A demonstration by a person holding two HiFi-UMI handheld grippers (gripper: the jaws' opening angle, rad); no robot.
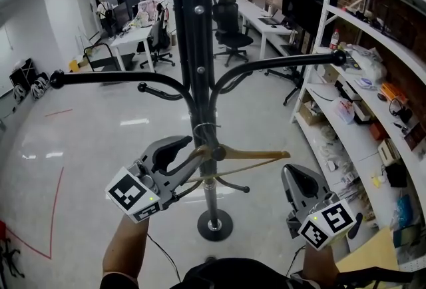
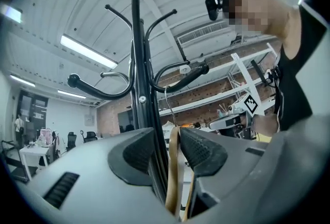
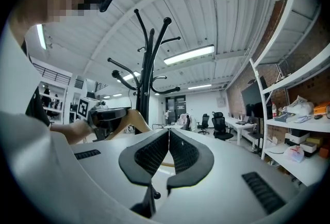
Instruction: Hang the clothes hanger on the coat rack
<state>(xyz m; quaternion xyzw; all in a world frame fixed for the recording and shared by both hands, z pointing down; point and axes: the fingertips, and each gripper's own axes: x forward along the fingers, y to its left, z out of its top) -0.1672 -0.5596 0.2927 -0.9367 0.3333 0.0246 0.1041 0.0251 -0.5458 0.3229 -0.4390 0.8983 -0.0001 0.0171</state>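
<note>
The black coat rack [image 1: 198,48] stands straight ahead, with curved arms spreading left and right. A wooden clothes hanger [image 1: 253,156] lies level beside the pole, its wire hook close against the pole; I cannot tell whether the hook rests on an arm. My left gripper [image 1: 193,154] is at the hanger's hook end. In the left gripper view the hanger [image 2: 174,166] stands between the jaws of the left gripper [image 2: 167,138], which is open, with a gap on the left side. My right gripper [image 1: 296,178] is held below the hanger's right end, shut with nothing between its jaws [image 3: 168,132].
The rack's round base [image 1: 214,224] sits on the glossy floor just ahead. White shelving [image 1: 373,81] full of small items runs along the right. Desks and office chairs [image 1: 229,28] stand at the back. Red tape lines [image 1: 56,208] mark the floor at left.
</note>
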